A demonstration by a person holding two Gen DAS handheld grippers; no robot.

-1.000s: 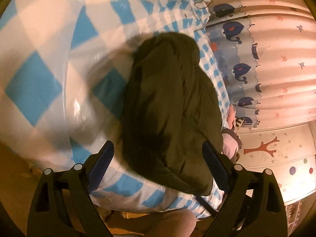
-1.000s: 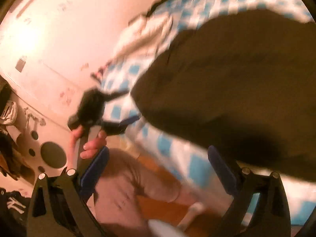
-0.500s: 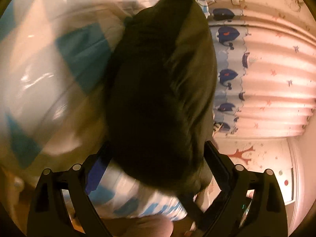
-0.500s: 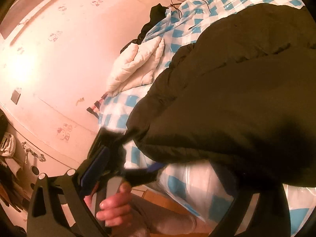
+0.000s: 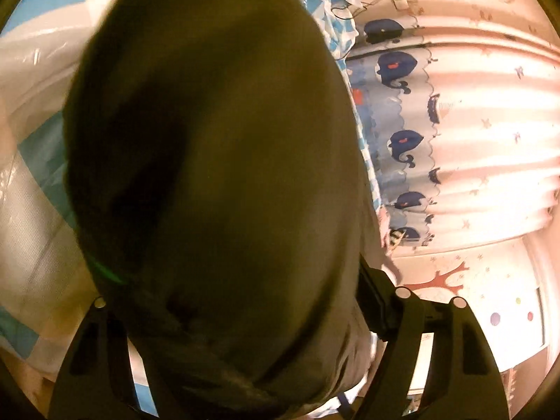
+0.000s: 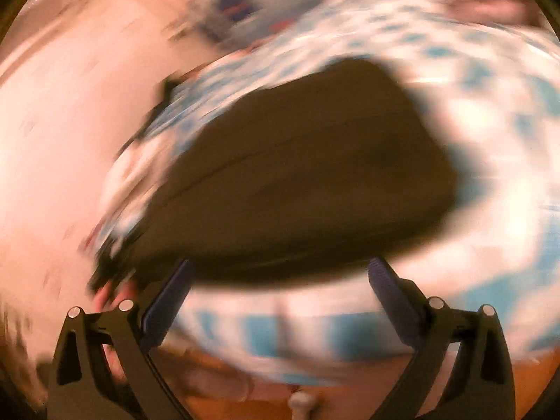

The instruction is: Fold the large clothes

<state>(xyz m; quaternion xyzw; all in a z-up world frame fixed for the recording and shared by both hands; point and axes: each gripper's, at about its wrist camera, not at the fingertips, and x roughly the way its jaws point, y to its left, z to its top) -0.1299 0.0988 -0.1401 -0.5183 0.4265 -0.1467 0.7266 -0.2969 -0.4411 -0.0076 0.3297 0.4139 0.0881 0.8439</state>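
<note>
Left wrist view: filled almost edge to edge by the big dark coat (image 5: 217,182), much closer than a second ago. Lying on the blue and white checked bed cover (image 5: 31,161), folded into a fat bundle. Whale curtain (image 5: 455,133) hanging off to the right.

Left gripper (image 5: 241,318) spread wide, coat bulging down between the two arms and hiding the left pad. Pushed right up against the coat, not squeezing it, as far as can be told.

Right wrist view: very blurry, moving fast. Coat (image 6: 297,182) now farther away and smaller than half a second ago. Right gripper (image 6: 276,301) wide open with nothing in it, pulled back past the bed edge.

Probably means: bundle let go on the right, left side moving in to press or grab next.
</note>
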